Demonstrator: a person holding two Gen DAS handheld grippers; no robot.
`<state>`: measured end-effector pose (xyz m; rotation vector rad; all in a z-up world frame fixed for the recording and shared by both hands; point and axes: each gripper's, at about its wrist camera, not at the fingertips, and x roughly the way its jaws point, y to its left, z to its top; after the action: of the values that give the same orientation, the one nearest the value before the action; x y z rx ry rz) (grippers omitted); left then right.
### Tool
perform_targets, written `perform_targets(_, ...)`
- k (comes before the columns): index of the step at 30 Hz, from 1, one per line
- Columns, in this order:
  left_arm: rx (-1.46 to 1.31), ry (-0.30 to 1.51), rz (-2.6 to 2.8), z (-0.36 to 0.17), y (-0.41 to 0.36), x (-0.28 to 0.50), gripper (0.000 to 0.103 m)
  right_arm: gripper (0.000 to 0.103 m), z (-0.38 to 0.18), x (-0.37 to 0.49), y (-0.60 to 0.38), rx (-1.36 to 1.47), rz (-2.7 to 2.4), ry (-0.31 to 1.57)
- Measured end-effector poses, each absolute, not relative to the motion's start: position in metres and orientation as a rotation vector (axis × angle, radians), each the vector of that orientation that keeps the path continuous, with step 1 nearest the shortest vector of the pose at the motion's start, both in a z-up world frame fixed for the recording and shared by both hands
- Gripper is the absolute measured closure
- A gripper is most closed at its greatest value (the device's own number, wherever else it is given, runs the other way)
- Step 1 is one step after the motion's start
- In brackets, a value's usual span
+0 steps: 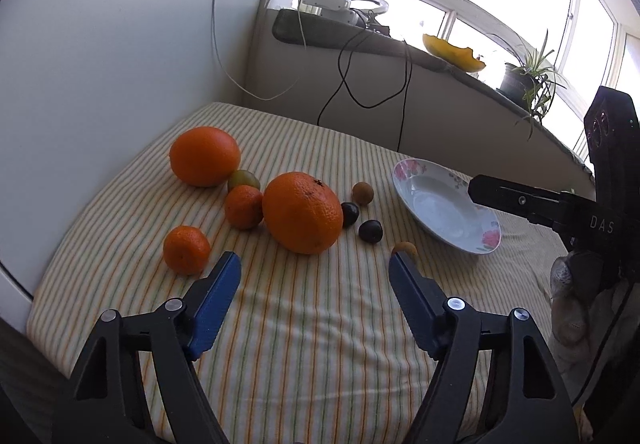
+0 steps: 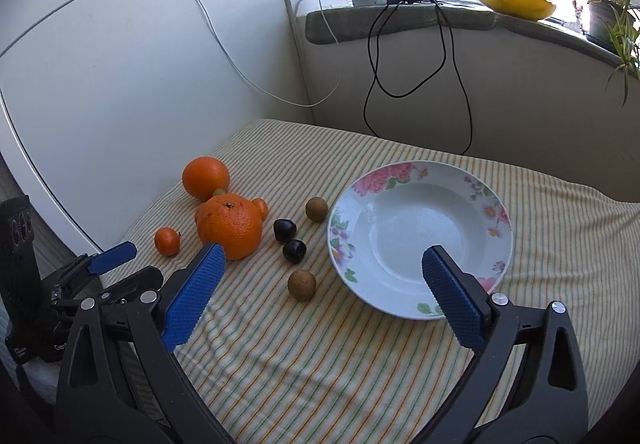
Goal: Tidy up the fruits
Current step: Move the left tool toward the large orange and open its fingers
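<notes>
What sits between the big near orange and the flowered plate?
In the right wrist view, two dark fruits and two small brown ones lie on the striped cloth between the near orange and the plate.

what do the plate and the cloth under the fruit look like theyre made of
Plate: looks like glazed ceramic or porcelain, glossy white with a printed pink floral rim; soft reflections in its well suggest the glaze. It could be melamine.

Cloth: woven fabric, probably cotton, matte, with thin yellow-green stripes; it wrinkles and sags softly.
</notes>
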<state>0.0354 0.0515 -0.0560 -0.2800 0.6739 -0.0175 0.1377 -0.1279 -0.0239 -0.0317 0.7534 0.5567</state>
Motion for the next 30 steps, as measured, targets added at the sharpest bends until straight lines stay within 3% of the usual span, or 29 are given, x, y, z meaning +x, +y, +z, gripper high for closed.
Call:
perform_targets(16,-0.347,0.707,-0.067,-0.071,0.057,0.059,0.047,0.025,-0.058,0.217,-0.05,0.018,0.845,0.989)
perform_targets(30,-0.352,0.737,-0.058,-0.087,0.061,0.078,0.053,0.026,-0.097,0.252,-0.003,0.0,0.907,1.128)
